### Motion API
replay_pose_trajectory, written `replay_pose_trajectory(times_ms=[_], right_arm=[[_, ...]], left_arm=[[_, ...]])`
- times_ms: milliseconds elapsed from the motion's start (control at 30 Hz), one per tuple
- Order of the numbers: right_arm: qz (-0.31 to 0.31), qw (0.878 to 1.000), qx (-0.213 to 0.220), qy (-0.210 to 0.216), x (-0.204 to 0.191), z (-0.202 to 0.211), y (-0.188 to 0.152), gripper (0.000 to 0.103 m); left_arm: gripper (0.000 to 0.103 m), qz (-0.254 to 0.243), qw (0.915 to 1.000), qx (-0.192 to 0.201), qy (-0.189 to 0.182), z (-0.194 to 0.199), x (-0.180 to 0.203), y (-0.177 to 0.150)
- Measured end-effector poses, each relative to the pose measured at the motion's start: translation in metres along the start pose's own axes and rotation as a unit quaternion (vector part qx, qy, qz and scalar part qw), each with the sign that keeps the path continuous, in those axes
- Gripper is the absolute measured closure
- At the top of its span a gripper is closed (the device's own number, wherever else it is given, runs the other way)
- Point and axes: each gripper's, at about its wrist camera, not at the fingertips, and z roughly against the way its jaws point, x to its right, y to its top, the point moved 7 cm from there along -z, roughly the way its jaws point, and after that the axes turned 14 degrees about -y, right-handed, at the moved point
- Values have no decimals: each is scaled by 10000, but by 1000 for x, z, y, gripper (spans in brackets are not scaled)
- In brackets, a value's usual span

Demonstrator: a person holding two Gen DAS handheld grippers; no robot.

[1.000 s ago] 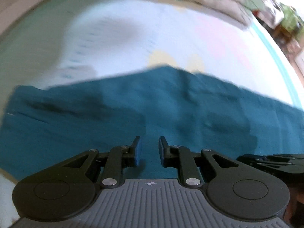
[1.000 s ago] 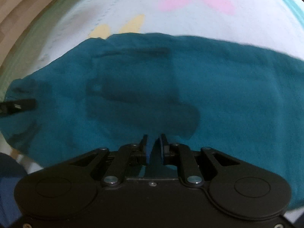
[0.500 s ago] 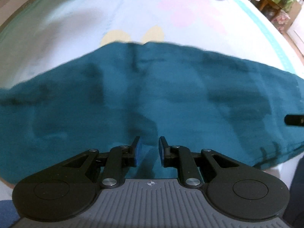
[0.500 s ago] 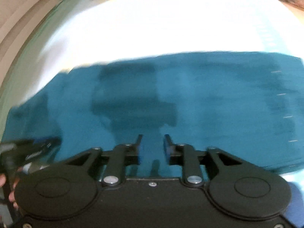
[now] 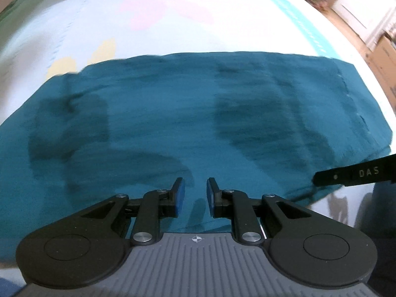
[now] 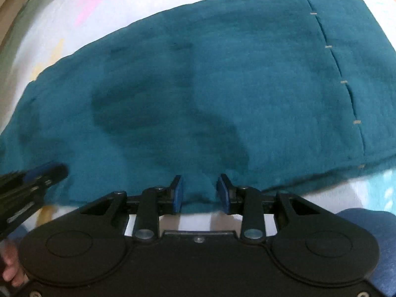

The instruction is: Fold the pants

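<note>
The teal pants (image 5: 188,113) lie flat across a pale bedsheet (image 5: 173,14); they fill the right wrist view (image 6: 222,86) too, with a stitched seam at the right. My left gripper (image 5: 195,194) is open a little, hovering over the near edge of the pants. My right gripper (image 6: 199,190) is open over the near hem, empty. The right gripper's finger shows at the right edge of the left wrist view (image 5: 356,173). The left gripper shows at the left edge of the right wrist view (image 6: 32,178).
The sheet has pink (image 5: 168,7) and yellow (image 5: 81,59) flower prints and a teal border stripe (image 5: 292,12). Furniture and boxes (image 5: 366,24) stand beyond the bed at the far right. Blue denim (image 6: 366,225) shows at the near right.
Both cameras have swung towards the right end of the pants. The right gripper's fingers have opened wider. The left gripper's gap is about the same.
</note>
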Motion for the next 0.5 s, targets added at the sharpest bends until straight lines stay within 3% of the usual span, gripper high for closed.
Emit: replay_pose_trajectory(times_ms=[133,233,333,500], right_arm=[[-583,9963,469,415,29,35,14,60],[-945,9917,840,247,69,57,31,55],[-1381,9850,1036,-30,114,61,46,43],[-2024,9736,1025,-248,183,42,52,40]], left_arm=[[84,-222,9996,85,-168,-6,25,18],[84,-322,9989,165,-313,-11,47,31],[84,-428,9982,137,-395,-27,64,41],[84,-497,9971,-179,-554,-63,79,38]])
